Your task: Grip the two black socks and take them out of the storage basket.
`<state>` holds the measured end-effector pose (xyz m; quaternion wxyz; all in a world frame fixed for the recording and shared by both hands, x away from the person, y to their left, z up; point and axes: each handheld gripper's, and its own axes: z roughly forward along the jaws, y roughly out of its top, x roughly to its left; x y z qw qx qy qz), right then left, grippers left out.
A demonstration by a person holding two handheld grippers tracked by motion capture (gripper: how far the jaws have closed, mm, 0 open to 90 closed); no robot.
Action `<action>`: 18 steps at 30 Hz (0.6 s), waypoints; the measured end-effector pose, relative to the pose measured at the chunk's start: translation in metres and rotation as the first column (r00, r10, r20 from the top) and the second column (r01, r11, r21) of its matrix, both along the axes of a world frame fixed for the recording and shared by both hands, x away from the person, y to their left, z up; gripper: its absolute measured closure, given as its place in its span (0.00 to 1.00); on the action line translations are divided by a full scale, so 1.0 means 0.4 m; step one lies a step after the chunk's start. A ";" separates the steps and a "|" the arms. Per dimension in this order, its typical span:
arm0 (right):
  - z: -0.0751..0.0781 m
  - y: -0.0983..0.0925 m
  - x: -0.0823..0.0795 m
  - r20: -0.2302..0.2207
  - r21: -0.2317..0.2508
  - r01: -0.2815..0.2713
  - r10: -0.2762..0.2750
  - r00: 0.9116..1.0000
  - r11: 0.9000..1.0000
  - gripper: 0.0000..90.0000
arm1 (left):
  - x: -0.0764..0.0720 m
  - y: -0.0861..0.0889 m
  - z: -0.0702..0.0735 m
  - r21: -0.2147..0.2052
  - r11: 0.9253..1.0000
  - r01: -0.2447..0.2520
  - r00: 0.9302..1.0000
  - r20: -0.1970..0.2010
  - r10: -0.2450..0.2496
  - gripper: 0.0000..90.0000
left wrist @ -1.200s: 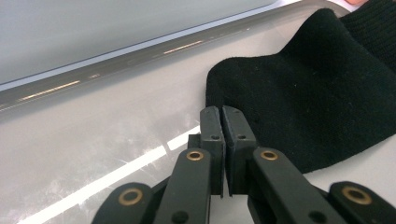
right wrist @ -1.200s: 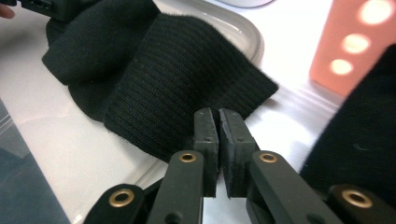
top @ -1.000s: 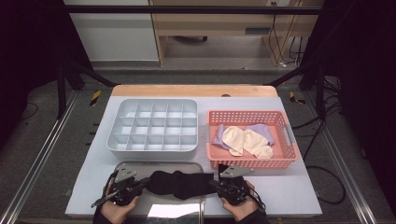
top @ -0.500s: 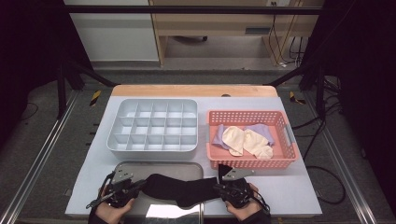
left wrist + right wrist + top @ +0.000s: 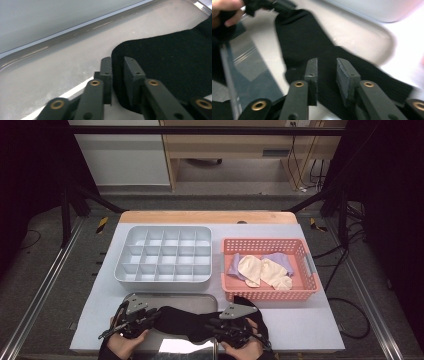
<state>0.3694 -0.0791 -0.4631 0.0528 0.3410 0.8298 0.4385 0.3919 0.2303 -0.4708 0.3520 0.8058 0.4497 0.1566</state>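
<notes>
Black sock [image 5: 187, 322] lies stretched flat across steel tray [image 5: 172, 298], just in front of grey compartment box [image 5: 165, 254]. Left gripper [image 5: 152, 315] at sock's left end, right gripper [image 5: 214, 324] at its right end. Both sets of jaws just been opening, sock edge between them, pads released, not pressing.

Near edge is tight: metal tray [image 5: 172, 297] w/ black sock [image 5: 185, 320] spread across it takes the middle, left gripper [image 5: 131, 320] and right gripper [image 5: 231, 326] at its two ends. Straight ahead, grey compartment box [image 5: 164, 254] sits just beyond tray rim, little gap btwn. Pink basket [image 5: 270, 292] walls off fwd-right, close to right gripper. Free lanes: bare table [image 5: 310, 322] right of basket's near wall, and strip left of box.
</notes>
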 end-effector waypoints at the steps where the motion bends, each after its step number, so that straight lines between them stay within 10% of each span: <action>1: -0.006 0.014 -0.004 0.001 -0.007 -0.015 0.015 1.000 1.000 0.75 | 0.001 0.001 -0.001 -0.006 1.000 -0.002 1.000 -0.003 0.002 0.89; 11: -0.039 0.071 -0.022 0.036 -0.094 -0.039 0.043 0.998 0.995 0.92 | 0.007 0.004 0.000 0.002 1.000 -0.006 1.000 -0.002 0.006 0.96; 18: -0.027 0.065 -0.029 -0.021 -0.102 -0.103 0.101 0.995 0.989 0.98 | 0.008 0.016 0.006 -0.008 1.000 -0.020 1.000 0.009 0.020 0.97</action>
